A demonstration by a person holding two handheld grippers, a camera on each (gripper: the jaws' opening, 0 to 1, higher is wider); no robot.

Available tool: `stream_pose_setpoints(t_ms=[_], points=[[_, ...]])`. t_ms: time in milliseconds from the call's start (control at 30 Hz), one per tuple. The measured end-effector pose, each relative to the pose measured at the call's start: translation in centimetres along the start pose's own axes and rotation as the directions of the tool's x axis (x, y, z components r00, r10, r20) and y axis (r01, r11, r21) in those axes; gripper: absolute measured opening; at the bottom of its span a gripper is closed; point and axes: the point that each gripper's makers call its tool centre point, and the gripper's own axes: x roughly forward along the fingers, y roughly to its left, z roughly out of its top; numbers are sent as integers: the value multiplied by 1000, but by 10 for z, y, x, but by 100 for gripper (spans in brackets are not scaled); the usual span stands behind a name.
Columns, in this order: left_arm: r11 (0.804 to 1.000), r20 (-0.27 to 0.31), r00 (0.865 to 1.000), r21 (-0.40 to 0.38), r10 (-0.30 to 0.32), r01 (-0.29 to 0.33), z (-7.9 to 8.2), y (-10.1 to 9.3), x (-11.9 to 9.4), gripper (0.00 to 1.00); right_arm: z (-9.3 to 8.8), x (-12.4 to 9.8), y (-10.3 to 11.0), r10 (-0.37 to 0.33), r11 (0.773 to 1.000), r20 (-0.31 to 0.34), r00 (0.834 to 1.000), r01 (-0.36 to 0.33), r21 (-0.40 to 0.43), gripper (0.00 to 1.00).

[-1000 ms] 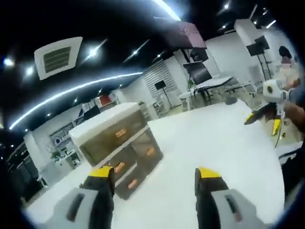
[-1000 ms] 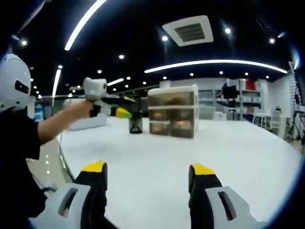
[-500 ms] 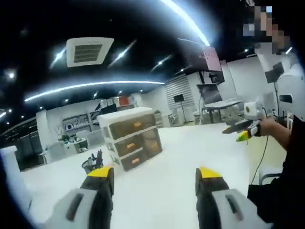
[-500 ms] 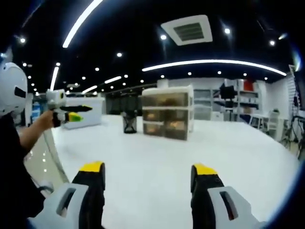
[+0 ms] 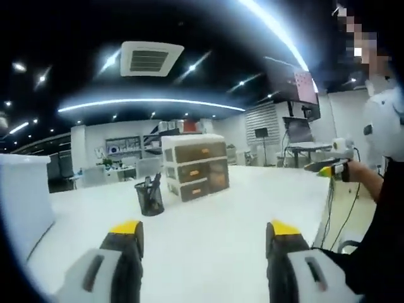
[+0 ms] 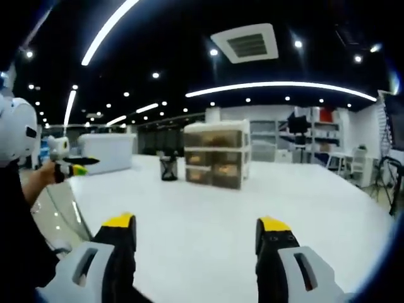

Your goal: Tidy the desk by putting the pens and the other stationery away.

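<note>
A small drawer unit (image 5: 194, 165) with translucent brown drawers and a white top stands far back on the white desk (image 5: 214, 227). Just left of it is a black mesh pen cup (image 5: 149, 197) holding a few pens. My left gripper (image 5: 205, 237) hovers open and empty low over the desk, well short of both. In the right gripper view the same drawer unit (image 6: 216, 154) and pen cup (image 6: 168, 168) stand mid-desk. My right gripper (image 6: 196, 230) is open with nothing between its yellow-tipped fingers. A hand holds the left gripper (image 6: 66, 165) at the left edge.
A large white box (image 5: 22, 202) stands at the desk's left end, also seen as a white box (image 6: 107, 151) behind the cup. The right gripper (image 5: 331, 165) is held at the right, past the desk edge. Shelves, chairs and stands fill the room behind.
The left gripper has pulled back from the drawer unit towards the person, and its view now takes in the pen cup and white box. The right gripper's view has barely shifted.
</note>
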Motion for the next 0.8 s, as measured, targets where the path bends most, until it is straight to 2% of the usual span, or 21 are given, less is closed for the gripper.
stream_pose_setpoints(t_ms=[100,400,800], points=[[999,1,1000,-38,22,-22,-6,4,-10,81,-3,-7,-5,-18,1000,-11,1000,18,-1,74],[991,-29,993,-61,116,-117,-19,27,-37,81,-8,-12,-6,-30,1000,-35,999,30,-1,74],[992,-13,994,-70,105,-106,-14,27,-32,81,-5,-7,-3,-32,999,-39,999,31,-15,75]])
